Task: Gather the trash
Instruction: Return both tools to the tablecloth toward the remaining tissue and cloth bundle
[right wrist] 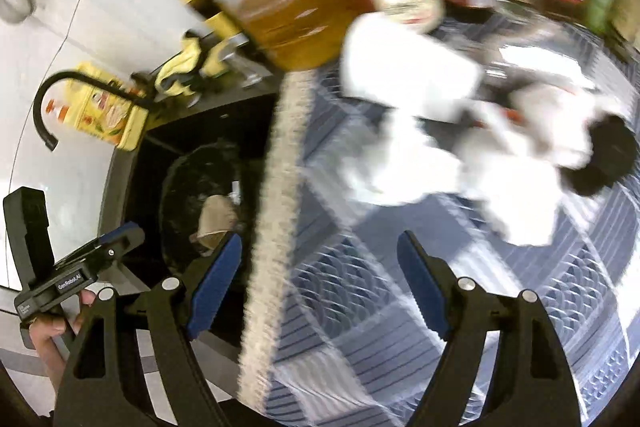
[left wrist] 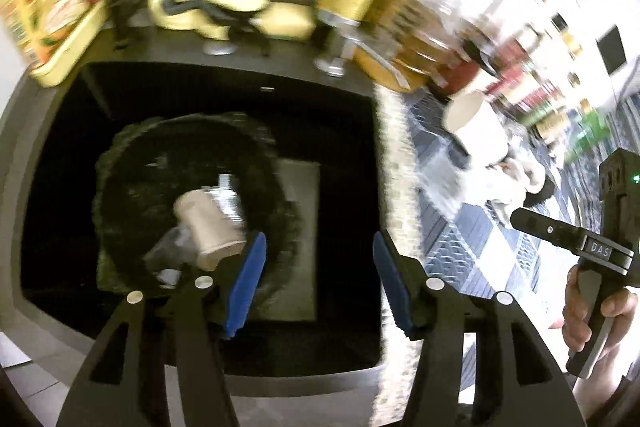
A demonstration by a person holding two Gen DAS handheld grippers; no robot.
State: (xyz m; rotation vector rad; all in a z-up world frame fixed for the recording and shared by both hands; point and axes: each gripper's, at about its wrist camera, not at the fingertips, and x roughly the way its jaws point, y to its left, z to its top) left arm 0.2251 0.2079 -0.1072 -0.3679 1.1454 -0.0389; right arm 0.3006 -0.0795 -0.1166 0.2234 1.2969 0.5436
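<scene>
Beige cup [left wrist: 210, 227] in black bin [left wrist: 120, 163]

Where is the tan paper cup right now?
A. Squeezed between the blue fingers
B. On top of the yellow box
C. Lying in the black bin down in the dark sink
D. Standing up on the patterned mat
C: the tan paper cup lies on its side in the black bin, beside a shiny can, clear of the open left gripper.
</scene>
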